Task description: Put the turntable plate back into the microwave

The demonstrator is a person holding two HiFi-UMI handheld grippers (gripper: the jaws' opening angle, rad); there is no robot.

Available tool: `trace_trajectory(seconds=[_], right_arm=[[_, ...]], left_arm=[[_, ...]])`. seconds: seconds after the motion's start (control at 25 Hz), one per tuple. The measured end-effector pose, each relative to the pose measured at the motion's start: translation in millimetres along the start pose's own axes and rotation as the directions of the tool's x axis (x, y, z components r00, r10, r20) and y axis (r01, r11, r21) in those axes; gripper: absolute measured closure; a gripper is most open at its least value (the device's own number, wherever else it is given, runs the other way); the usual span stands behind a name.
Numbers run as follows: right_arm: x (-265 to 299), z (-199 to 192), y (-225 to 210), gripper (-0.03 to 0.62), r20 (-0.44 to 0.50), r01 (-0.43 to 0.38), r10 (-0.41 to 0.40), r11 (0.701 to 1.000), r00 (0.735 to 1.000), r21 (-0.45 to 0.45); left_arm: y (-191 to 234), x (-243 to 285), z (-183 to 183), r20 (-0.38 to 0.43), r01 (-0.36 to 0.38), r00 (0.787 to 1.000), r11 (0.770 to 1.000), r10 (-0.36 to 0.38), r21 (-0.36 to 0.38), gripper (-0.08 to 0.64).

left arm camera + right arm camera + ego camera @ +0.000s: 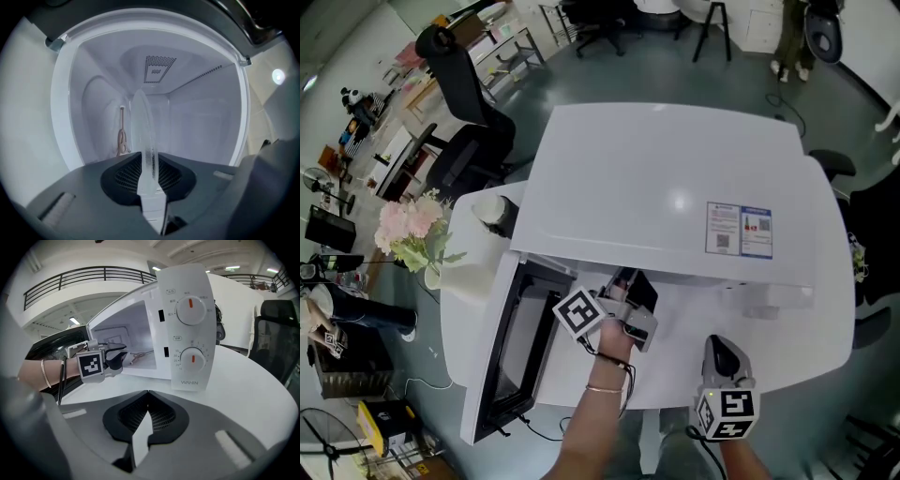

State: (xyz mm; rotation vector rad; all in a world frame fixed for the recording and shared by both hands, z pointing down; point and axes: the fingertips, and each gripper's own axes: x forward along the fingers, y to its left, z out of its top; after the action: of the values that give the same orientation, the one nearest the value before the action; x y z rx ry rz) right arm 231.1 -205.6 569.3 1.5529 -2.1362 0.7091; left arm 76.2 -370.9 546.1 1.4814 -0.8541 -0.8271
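Though hidden overhead by microwave (675, 178) — turntable plate (143, 136) held edge-on by left gripper (149, 164).

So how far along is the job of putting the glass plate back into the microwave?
Done: the microwave door stands open. In hand: the left gripper grips the turntable plate by its edge, and the plate reaches into the cavity. Left: set it down inside, let go, draw the gripper out. The right gripper is shut and empty.

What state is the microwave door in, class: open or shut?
Open. The door stands swung out from the microwave, and the right gripper view looks into the white cavity.
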Motion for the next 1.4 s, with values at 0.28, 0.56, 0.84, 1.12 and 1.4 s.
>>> trace_trajectory(seconds=[0.28, 0.56, 0.84, 1.12, 1.4], right_arm=[[-2.2, 2.5, 3.4, 0.583, 0.006, -0.004, 0.004, 1.000, 1.000, -0.003], [-5.7, 2.9, 6.2, 0.581, 0.009, -0.006, 0.006, 1.000, 1.000, -0.002], [-10.7, 4.5, 6.8, 0.583, 0.012, -0.004, 0.004, 1.000, 1.000, -0.001], [-16.2, 6.4, 9.0, 0.583, 0.015, -0.006, 0.006, 1.000, 1.000, -0.005], [-22.0, 7.0, 10.3, 0.581, 0.019, -0.005, 0.005, 1.000, 1.000, -0.007]], left_arm=[[12.7, -0.7, -0.2, -0.019, -0.105, 0.994, 0.995, 0.105, 0.004, 0.525], [13.7, 2.0, -1.2, -0.050, -0.153, 0.987, 0.987, 0.155, 0.040, 0.513], [5.8, 5.2, -1.4, -0.070, -0.163, 0.983, 0.985, 0.168, 0.064, 0.371], [3.0, 8.0, -0.7, -0.091, -0.198, 0.974, 0.973, 0.209, 0.115, 0.298], [2.8, 10.3, -7.6, -0.130, -0.248, 0.951, 0.945, 0.280, 0.215, 0.229]])
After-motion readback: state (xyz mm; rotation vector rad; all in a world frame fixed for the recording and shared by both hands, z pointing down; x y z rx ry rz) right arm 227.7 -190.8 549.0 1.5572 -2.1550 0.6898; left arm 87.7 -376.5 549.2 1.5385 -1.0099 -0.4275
